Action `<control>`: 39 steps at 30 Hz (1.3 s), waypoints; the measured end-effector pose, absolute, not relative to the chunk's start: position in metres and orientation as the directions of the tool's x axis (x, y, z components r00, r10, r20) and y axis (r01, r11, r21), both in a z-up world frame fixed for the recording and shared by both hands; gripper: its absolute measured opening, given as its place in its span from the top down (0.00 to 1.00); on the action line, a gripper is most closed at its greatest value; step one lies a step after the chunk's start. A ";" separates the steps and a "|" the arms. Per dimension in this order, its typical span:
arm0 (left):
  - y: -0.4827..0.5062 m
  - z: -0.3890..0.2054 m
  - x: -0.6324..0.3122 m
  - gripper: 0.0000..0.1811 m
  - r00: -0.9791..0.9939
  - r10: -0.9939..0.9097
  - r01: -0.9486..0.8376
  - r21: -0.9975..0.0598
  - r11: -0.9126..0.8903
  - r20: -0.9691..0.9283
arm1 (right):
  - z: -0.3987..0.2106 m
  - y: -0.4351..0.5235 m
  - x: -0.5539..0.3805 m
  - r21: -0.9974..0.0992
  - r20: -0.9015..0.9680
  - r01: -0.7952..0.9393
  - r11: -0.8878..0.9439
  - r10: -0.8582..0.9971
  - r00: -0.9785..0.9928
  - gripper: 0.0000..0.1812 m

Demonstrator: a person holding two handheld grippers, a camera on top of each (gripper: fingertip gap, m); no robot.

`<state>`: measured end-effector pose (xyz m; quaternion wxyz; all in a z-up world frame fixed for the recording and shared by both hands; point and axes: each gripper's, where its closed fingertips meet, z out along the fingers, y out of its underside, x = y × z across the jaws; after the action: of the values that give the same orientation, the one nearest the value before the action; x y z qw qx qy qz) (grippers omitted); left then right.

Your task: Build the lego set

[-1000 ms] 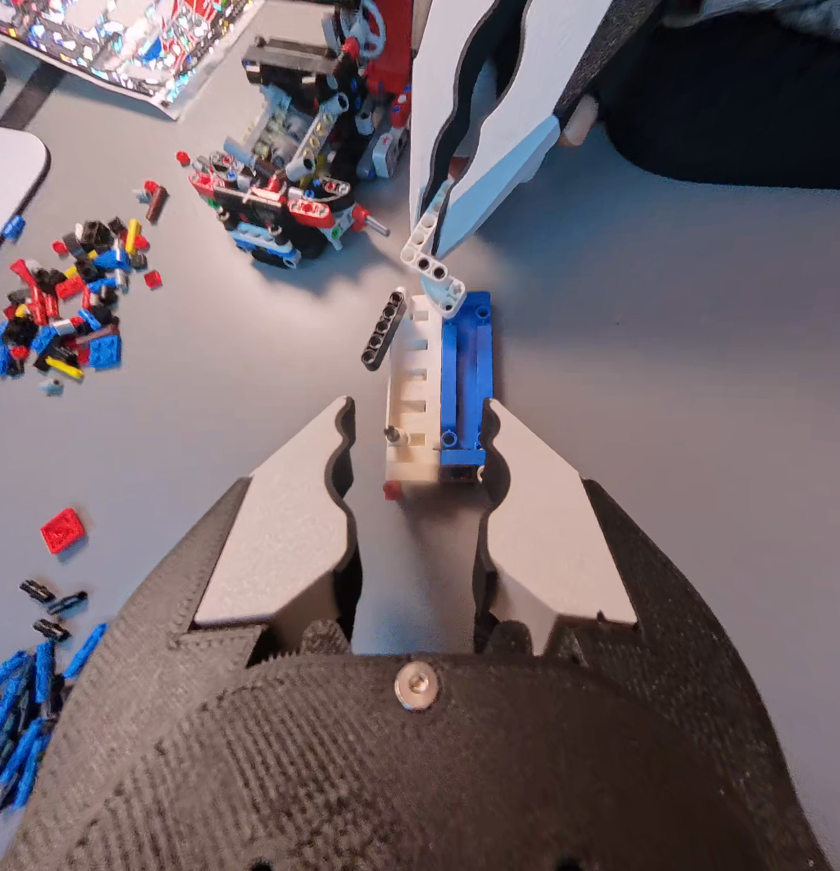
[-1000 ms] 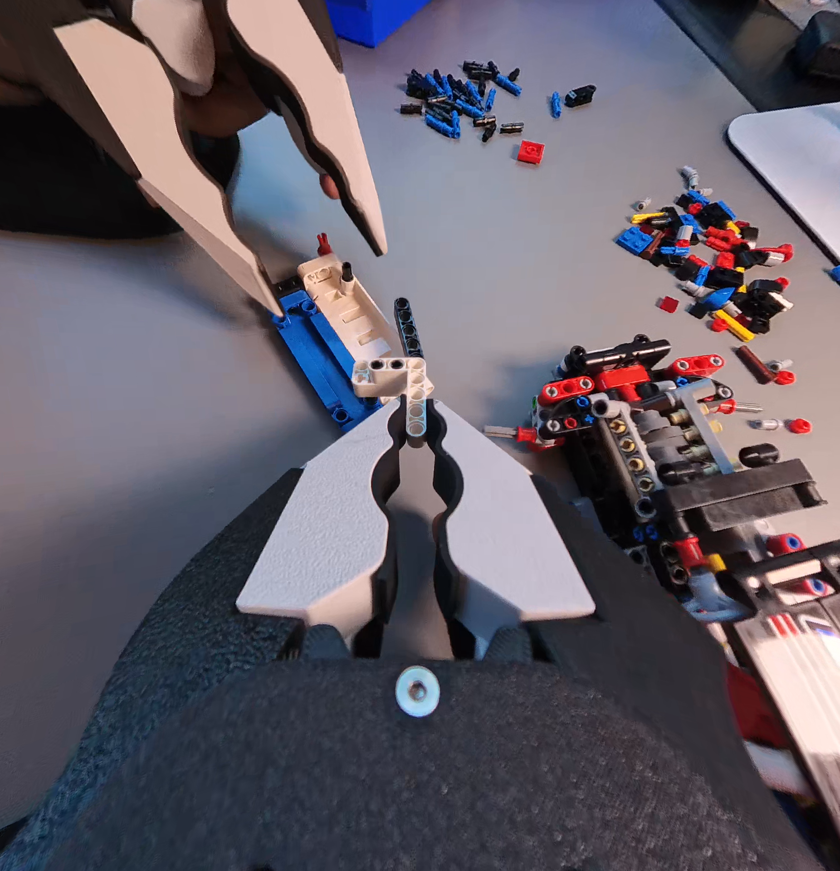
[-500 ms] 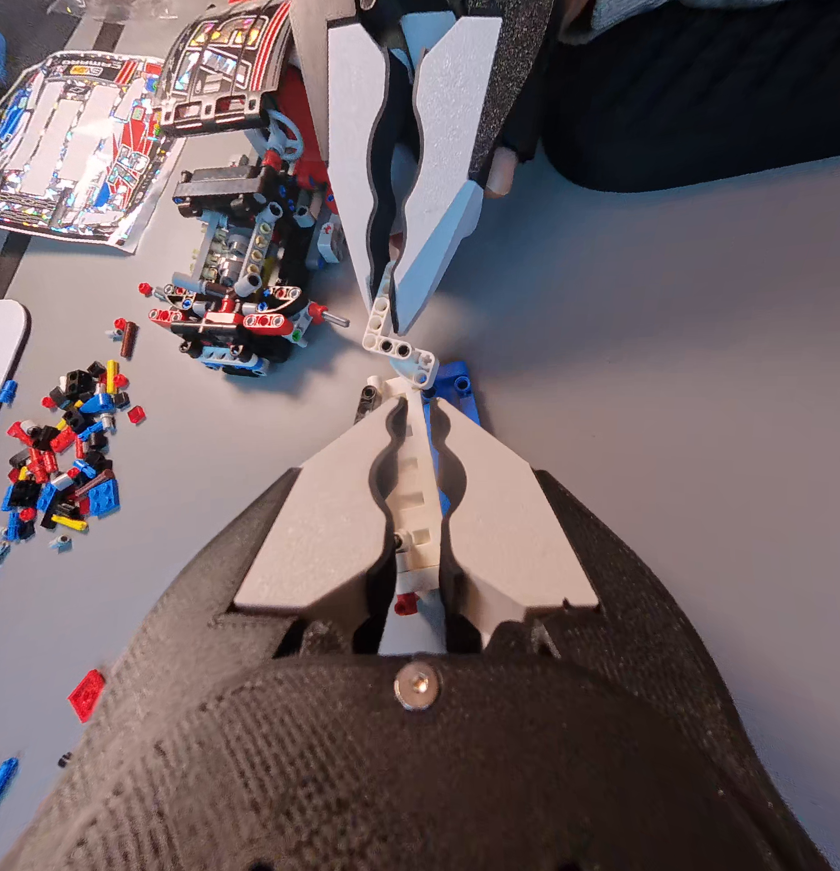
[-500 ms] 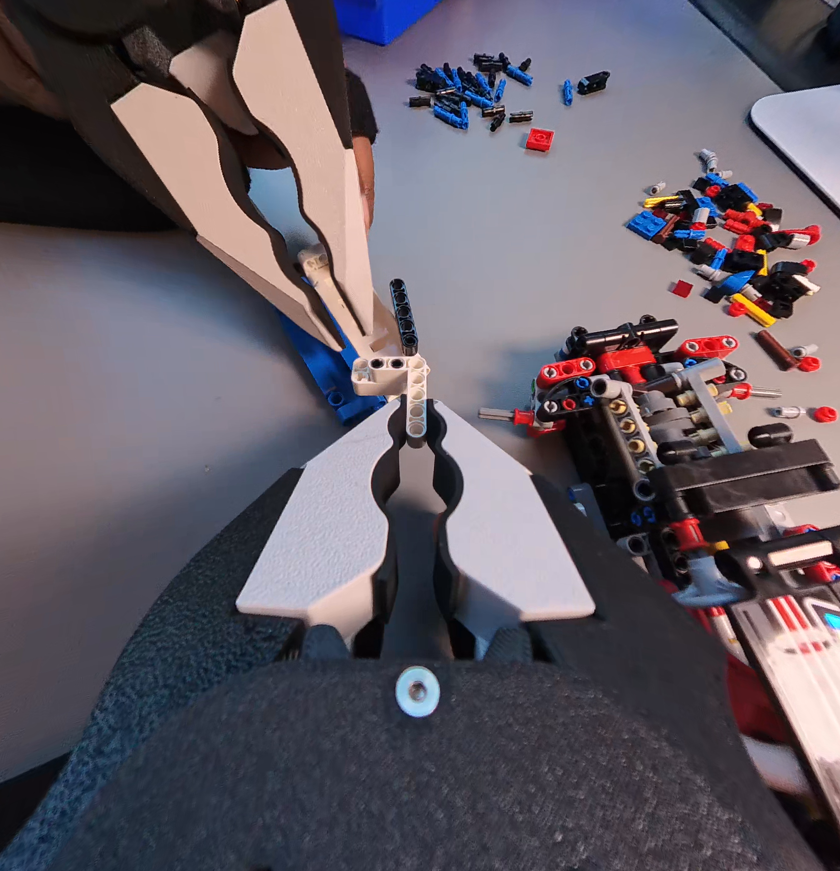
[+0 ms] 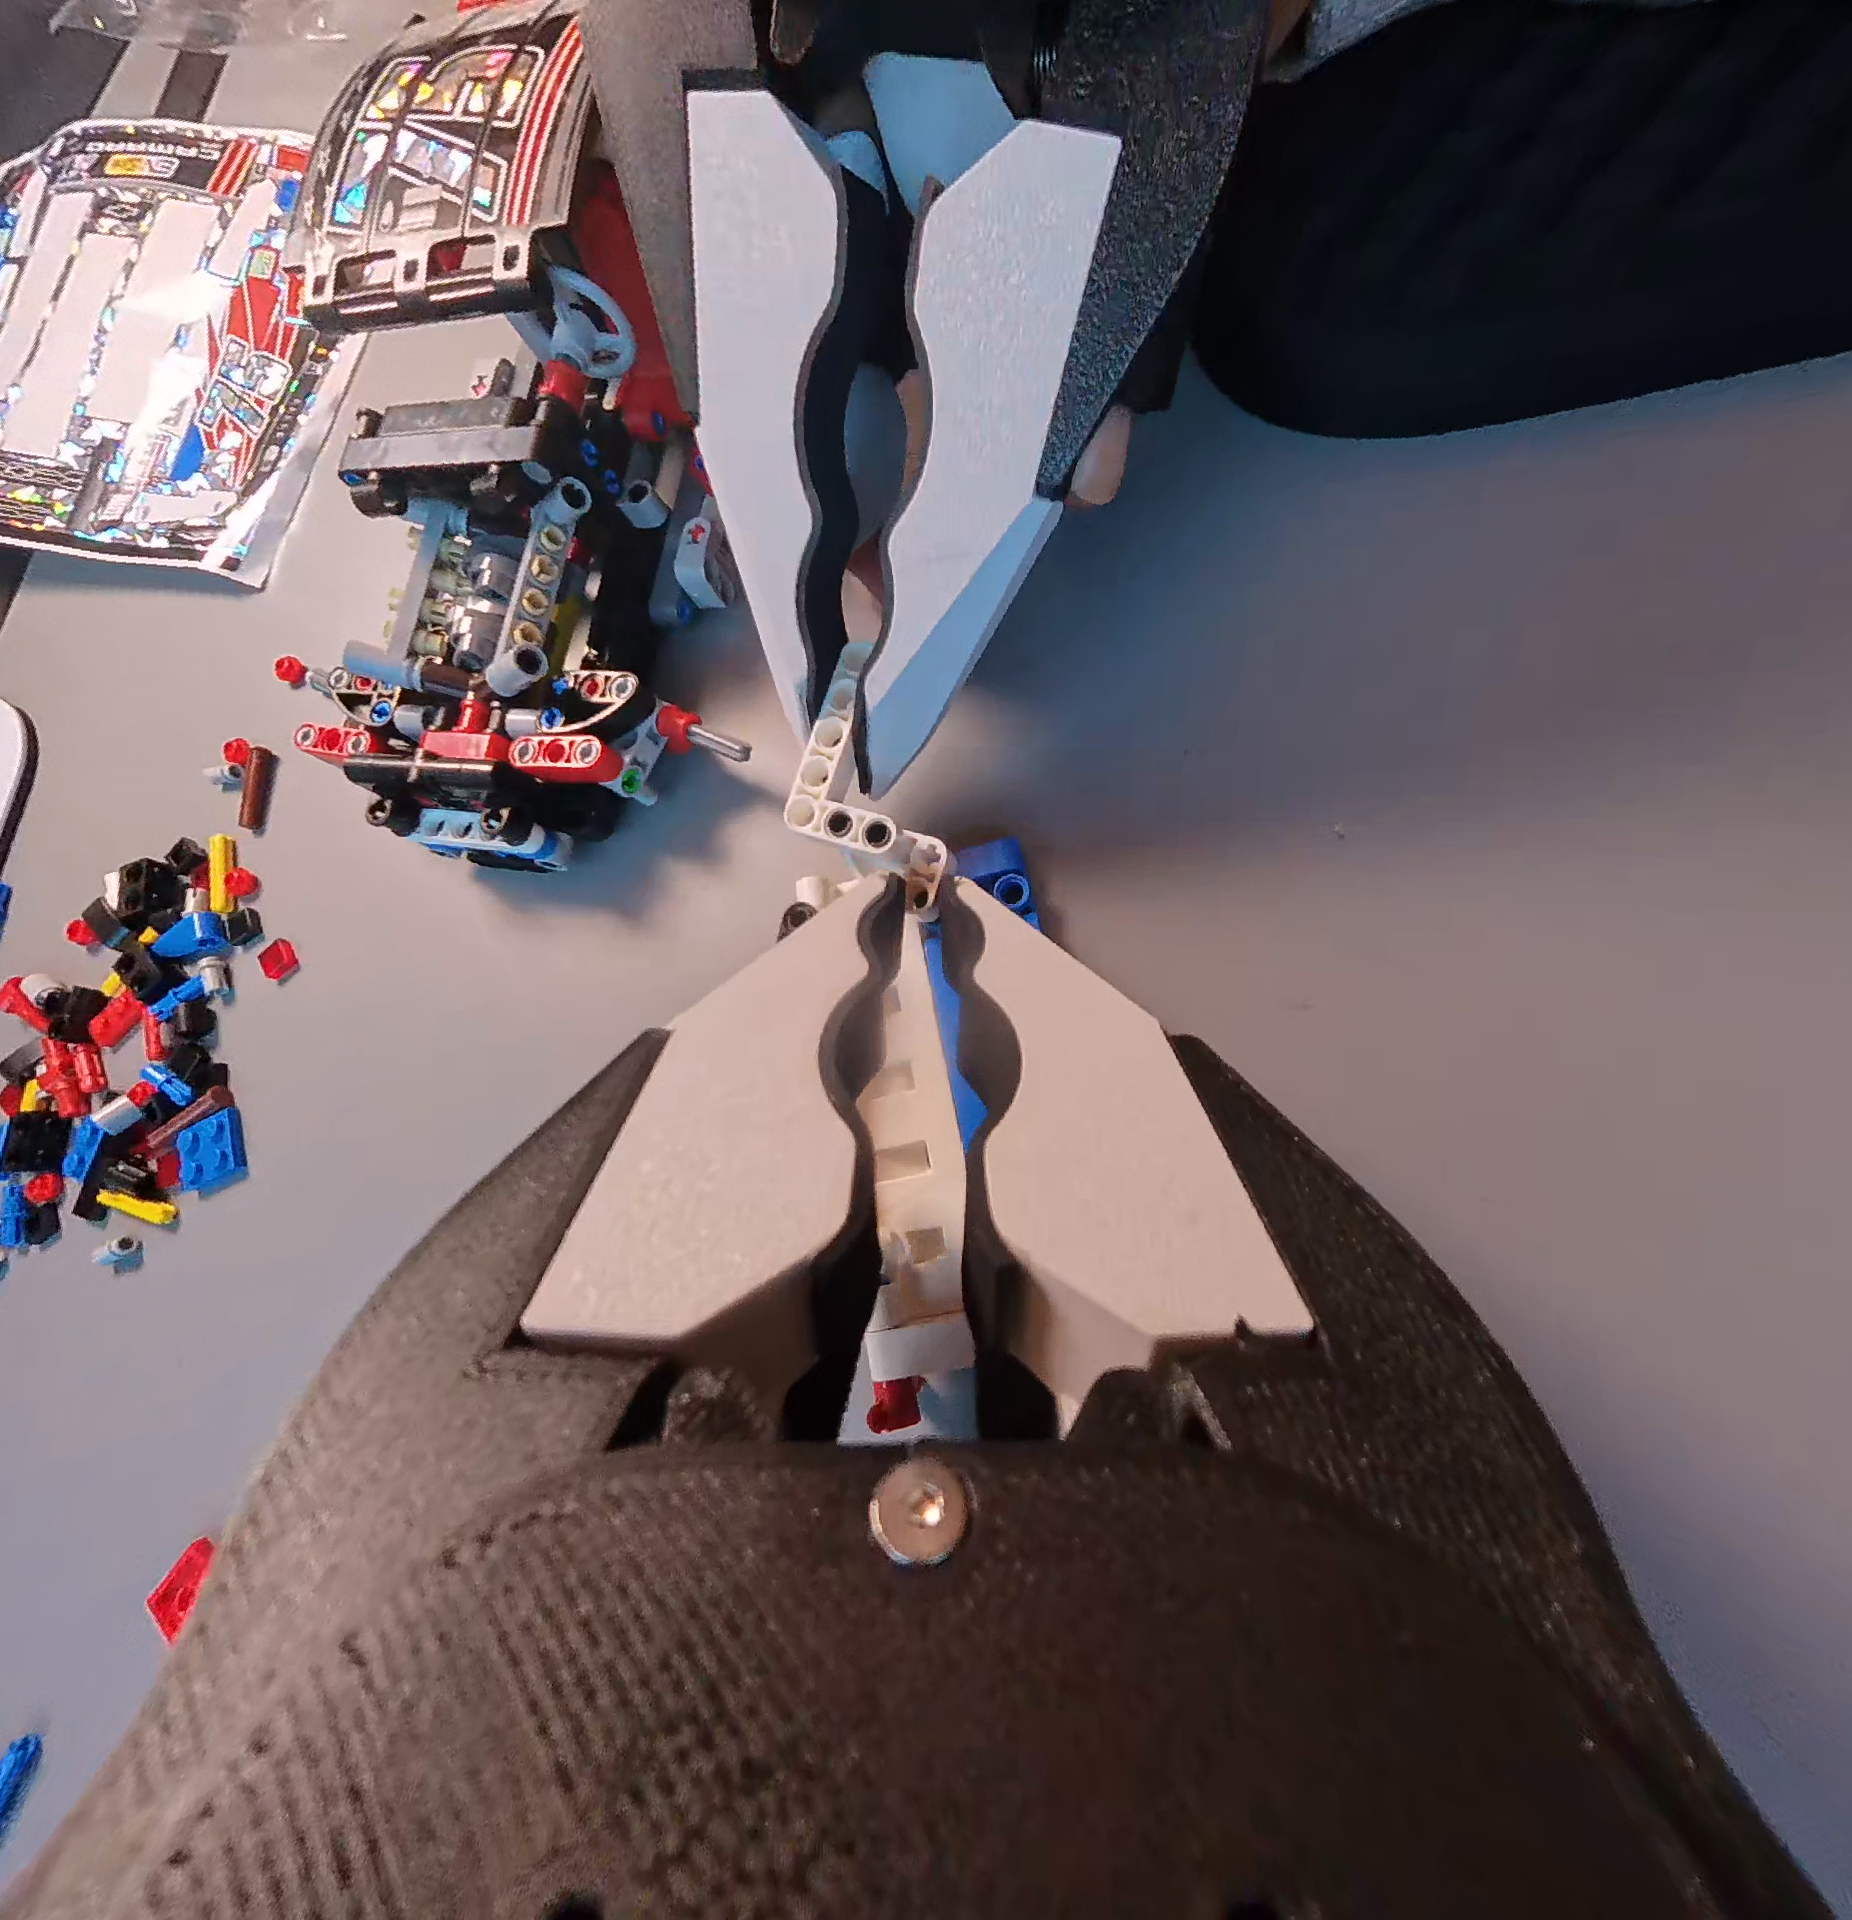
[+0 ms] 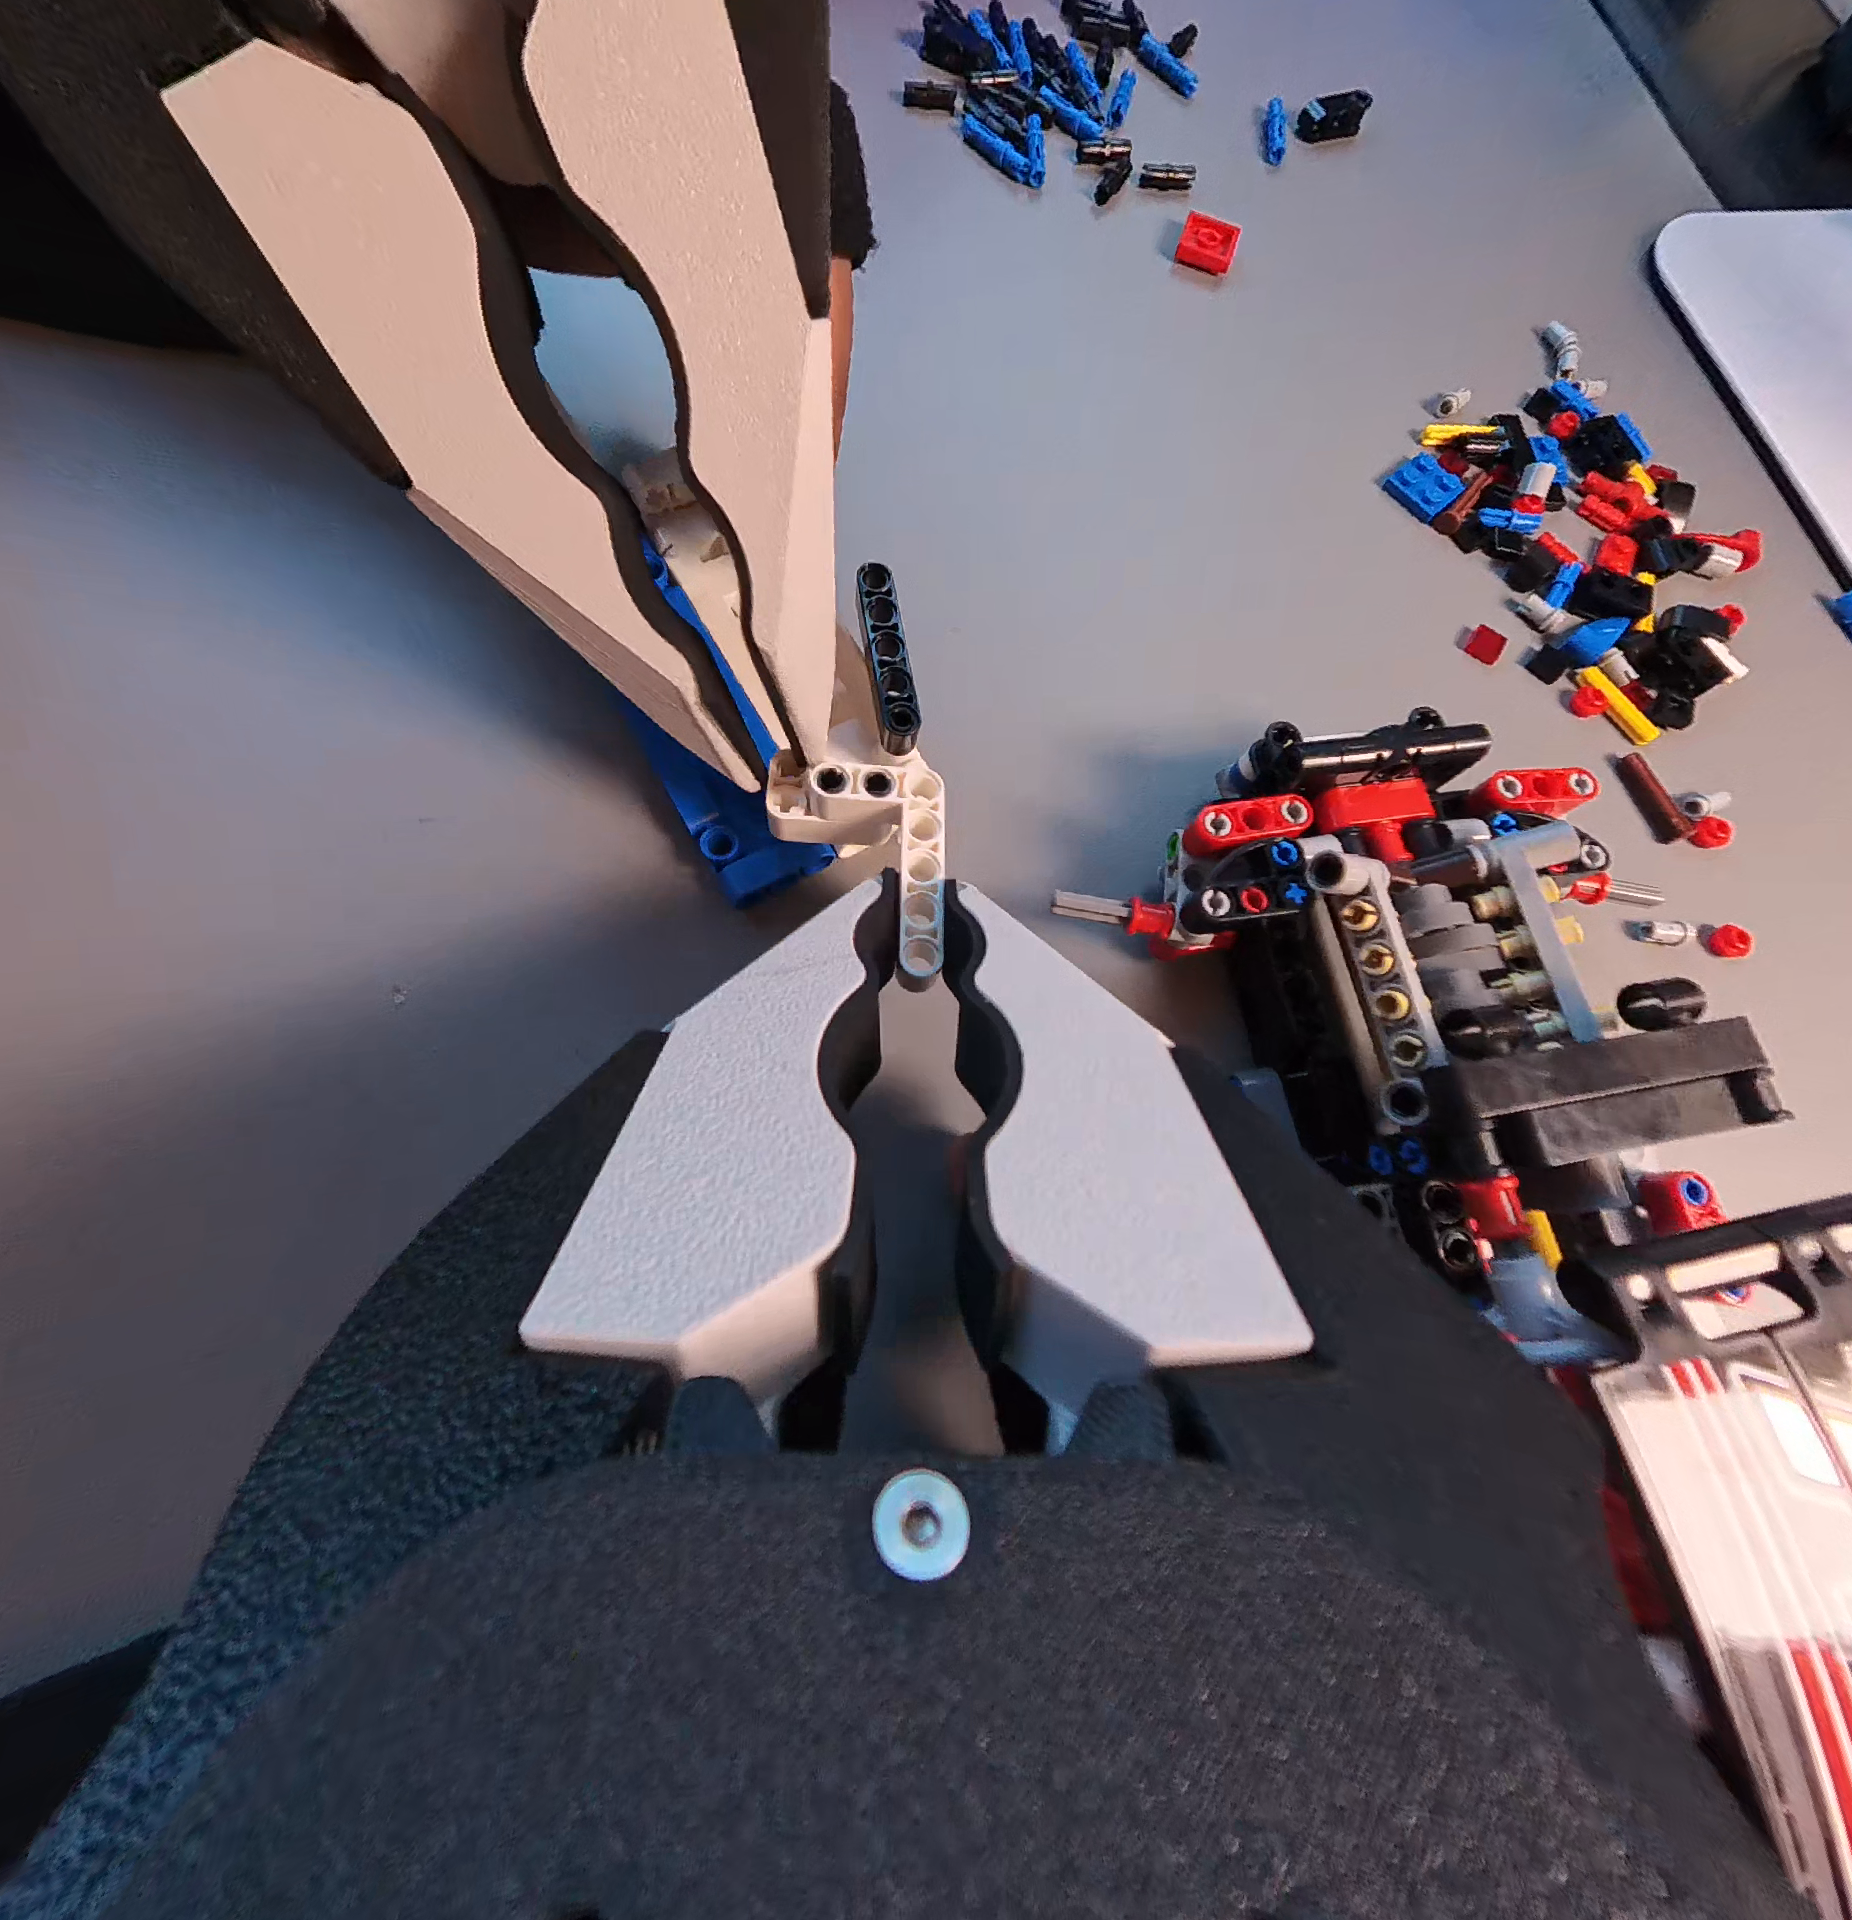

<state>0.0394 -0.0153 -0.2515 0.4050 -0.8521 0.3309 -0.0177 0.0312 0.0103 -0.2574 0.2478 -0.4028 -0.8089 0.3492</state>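
Fingers: left gripper [image 5: 917,909] clamps the white-and-blue panel [image 5: 914,1143], right gripper [image 6: 917,914] pinches the white L-beam [image 6: 906,831]; line holes up squarely, then press.

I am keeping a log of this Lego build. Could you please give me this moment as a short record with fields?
left gripper: shut on the white and blue panel assembly
right gripper: shut on the white L-shaped beam
beam position: short arm at the far end of the assembly
black beam: on the table beside the assembly
car chassis: partly built, untouched
loose parts pile: on the grey table
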 end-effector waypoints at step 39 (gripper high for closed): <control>-0.014 -0.254 0.052 0.98 0.641 -0.728 -0.711 -0.547 -0.443 -0.243 | -0.252 0.008 0.038 -0.767 0.139 0.443 0.464 0.795 -0.591 0.97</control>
<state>0.0518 -0.0139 -0.2539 0.3148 -0.8494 0.4234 -0.0140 0.0383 0.0081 -0.2517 0.2483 -0.3780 -0.8187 0.3537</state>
